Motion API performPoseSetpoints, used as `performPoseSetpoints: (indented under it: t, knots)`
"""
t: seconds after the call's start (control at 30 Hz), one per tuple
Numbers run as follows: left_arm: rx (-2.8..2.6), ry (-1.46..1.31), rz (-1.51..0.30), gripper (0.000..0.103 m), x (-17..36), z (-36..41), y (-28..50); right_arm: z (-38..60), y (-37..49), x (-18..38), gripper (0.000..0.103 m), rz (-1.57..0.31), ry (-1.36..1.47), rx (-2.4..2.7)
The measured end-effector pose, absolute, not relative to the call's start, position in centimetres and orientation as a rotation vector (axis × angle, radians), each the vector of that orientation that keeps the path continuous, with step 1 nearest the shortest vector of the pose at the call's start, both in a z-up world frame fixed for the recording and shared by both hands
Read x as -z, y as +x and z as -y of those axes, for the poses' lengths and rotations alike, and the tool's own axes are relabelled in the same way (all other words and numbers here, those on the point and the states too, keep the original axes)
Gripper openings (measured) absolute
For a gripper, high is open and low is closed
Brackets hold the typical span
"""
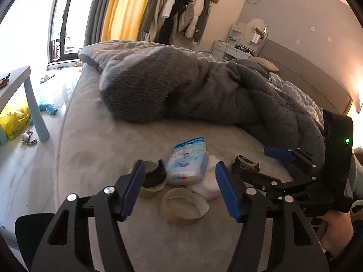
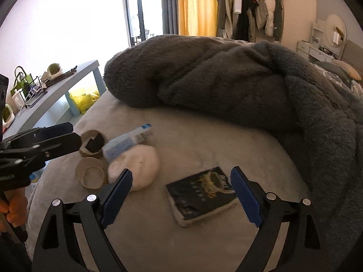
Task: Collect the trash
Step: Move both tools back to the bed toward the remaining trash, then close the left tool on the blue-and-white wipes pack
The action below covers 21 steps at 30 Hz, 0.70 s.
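Trash lies on the grey bed sheet (image 2: 204, 140). In the left wrist view my left gripper (image 1: 179, 179) stands open above an empty cardboard tape ring (image 1: 183, 204), and nothing is between its pads. Beside its left finger sits a second cardboard roll (image 1: 149, 178) with black tape in it. Beyond are a blue-white tissue pack (image 1: 188, 163) and a white crumpled wad (image 1: 207, 184). In the right wrist view my right gripper (image 2: 181, 172) is open around a dark printed book-like pack (image 2: 202, 195), with its right pad at the pack's corner. The white wad (image 2: 136, 165), the ring (image 2: 90, 174), the taped roll (image 2: 93, 145) and the left gripper (image 2: 72, 136) lie to the left.
A thick grey fluffy blanket (image 2: 226, 79) is heaped across the far and right side of the bed. A light blue table (image 2: 68, 83) with clutter stands left of the bed, a yellow bag (image 2: 84, 99) under it. Toys lie on the pale floor (image 1: 27, 170). Clothes hang by the yellow curtain.
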<state>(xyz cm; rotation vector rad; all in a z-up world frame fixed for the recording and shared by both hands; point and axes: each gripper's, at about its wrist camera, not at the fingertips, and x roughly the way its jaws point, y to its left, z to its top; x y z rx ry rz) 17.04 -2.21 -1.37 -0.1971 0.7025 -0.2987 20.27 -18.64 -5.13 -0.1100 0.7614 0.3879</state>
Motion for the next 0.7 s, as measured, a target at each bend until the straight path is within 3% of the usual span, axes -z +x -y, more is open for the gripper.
performPoseSetpoints:
  t: [0.5, 0.7]
  knots:
    - [0.279, -0.192, -0.759, 0.046, 3.9, 5.8, 21.1, 22.7, 20.8, 6.5, 0.089, -0.791, -0.110, -0.363]
    - [0.249, -0.255, -0.763, 0.044, 4.4, 5.3, 21.9, 24.4, 20.6, 6.7, 0.089, -0.792, -0.093, -0.355]
